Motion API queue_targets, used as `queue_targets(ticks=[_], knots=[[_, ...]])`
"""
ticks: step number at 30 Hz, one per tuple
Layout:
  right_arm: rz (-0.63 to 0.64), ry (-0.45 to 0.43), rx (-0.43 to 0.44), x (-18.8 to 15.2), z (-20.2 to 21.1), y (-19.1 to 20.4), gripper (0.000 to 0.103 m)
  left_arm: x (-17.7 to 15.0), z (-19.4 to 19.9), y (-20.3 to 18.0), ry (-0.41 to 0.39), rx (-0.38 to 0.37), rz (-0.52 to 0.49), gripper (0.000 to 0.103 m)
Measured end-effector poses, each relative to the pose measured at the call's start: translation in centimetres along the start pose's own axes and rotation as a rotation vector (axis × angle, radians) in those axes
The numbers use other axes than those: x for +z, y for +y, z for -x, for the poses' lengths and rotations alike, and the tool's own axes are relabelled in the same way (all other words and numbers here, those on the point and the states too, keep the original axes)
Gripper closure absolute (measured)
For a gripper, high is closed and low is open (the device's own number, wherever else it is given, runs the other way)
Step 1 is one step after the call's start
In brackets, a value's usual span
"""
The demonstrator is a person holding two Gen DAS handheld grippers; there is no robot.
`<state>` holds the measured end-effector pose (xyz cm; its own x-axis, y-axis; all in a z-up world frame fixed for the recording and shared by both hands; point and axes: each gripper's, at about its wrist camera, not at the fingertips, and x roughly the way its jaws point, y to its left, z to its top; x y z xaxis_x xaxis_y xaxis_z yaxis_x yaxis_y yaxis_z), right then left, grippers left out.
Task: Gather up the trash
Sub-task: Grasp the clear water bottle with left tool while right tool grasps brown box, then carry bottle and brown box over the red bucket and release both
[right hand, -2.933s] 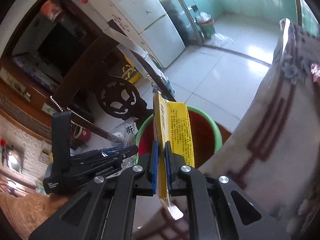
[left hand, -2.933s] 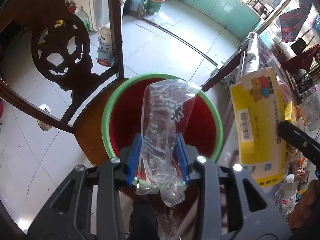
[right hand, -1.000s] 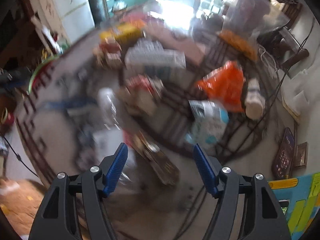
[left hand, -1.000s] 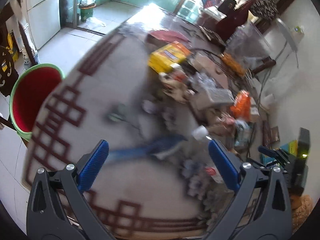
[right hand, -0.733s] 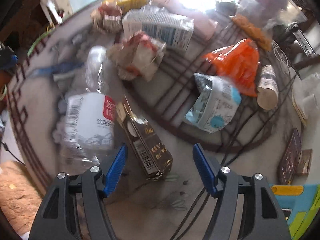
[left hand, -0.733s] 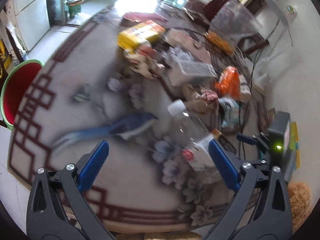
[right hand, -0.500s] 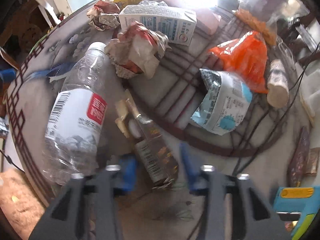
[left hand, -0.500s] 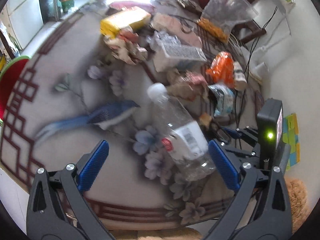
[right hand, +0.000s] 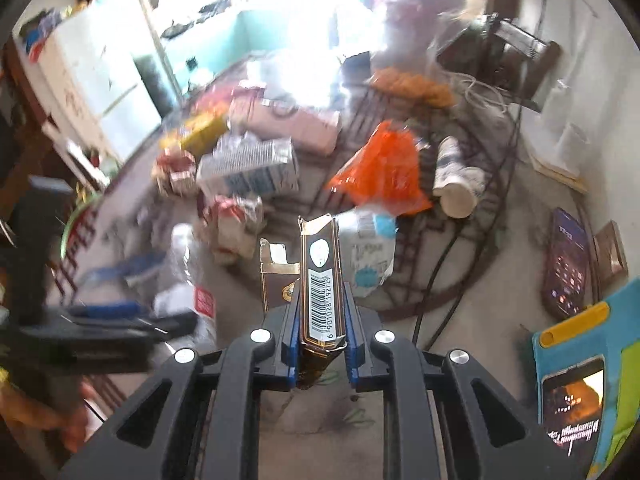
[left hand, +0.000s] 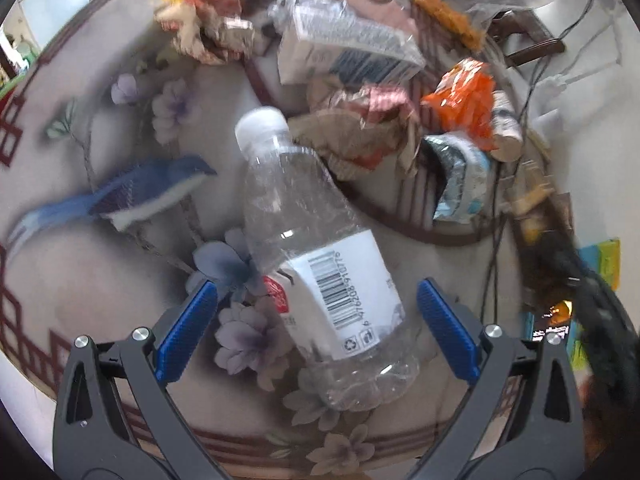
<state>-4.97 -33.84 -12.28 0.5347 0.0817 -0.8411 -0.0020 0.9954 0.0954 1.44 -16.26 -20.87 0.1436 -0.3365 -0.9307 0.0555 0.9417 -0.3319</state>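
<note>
Left tool (left hand: 316,322) gapes wide astride the clear bottle (left hand: 316,264) lying on the desk (left hand: 100,280). Right tool (right hand: 320,334), jaws just closing, pinches a brown carton (right hand: 321,280) right of the bottle. Risk: the round bottle rolls or squirts from the pads.

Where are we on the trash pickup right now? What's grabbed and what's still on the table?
In hand: the right gripper has just closed on the brown carton. The left gripper is open around the plastic bottle, not gripping it yet. Left on the table: the white carton, orange wrapper, crumpled wrappers and foil packet. No bin in view to confirm earlier drops.
</note>
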Motion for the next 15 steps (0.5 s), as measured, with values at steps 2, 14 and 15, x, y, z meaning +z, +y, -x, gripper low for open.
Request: queue_targets(ticks=[2, 14, 15], knots=[[-0.014, -0.010, 0.011, 0.1, 0.4, 0.0, 0.087, -0.3, -1.0, -0.2, 0.031, 0.013, 0.018, 0.005], [-0.009, -0.040, 0.082, 0.7, 1.2, 2.4, 0.086, -0.6, 0.1, 1.2, 0.021, -0.026, 0.040, 0.043], [-0.004, -0.044, 0.089, 0.9, 1.3, 2.8, 0.086, -0.4, 0.6, 1.6, 0.008, -0.024, 0.036, 0.043]])
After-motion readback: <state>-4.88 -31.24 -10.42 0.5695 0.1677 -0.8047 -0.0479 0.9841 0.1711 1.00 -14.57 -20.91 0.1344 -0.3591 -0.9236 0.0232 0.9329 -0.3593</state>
